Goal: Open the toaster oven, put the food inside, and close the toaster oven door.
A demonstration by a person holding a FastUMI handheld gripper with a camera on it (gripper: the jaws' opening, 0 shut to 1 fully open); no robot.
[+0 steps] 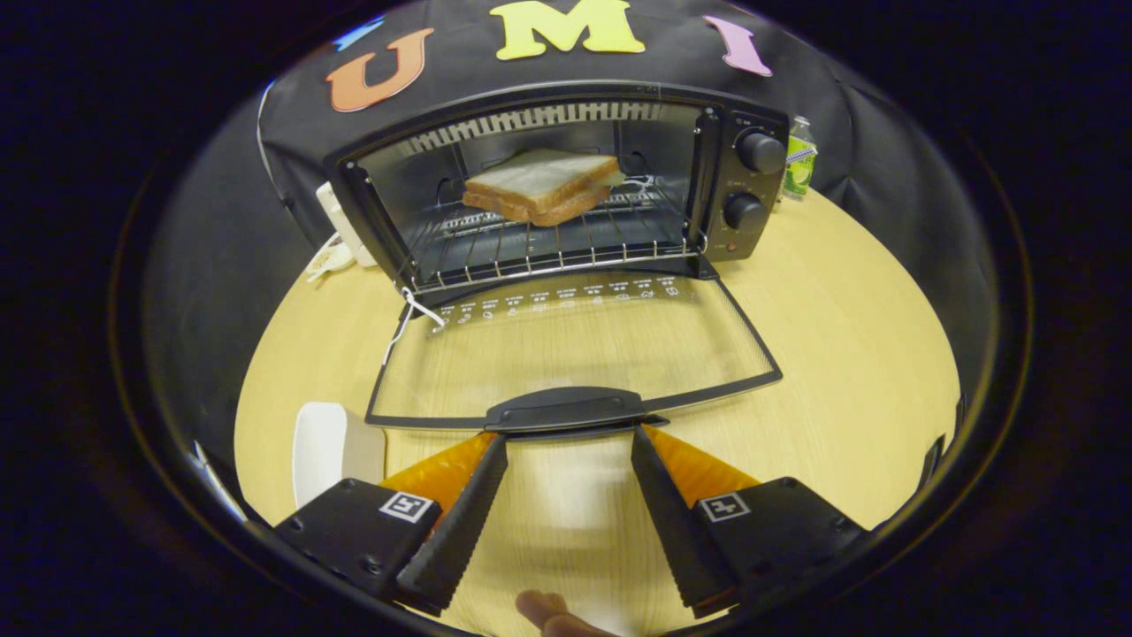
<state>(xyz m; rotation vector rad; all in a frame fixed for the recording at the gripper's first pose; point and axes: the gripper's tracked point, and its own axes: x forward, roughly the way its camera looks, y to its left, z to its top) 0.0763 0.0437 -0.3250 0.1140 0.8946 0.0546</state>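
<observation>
A black toaster oven (747,190) stands at the back of the round wooden table (840,354). Its glass door (575,354) hangs fully open, flat toward me. A sandwich of two bread slices (539,184) lies on the wire rack (548,248) inside. The door's black handle (566,409) sits just ahead of my fingertips, under the door's near edge. My gripper (568,433) is open, its fingers spread about as wide as the handle, with nothing between them.
A white plate (332,447) rests on the table left of my left finger. A white power strip with cord (340,230) lies behind the oven's left side. A green bottle (800,159) stands right of the oven. A person's fingertip (548,612) shows below the fingers.
</observation>
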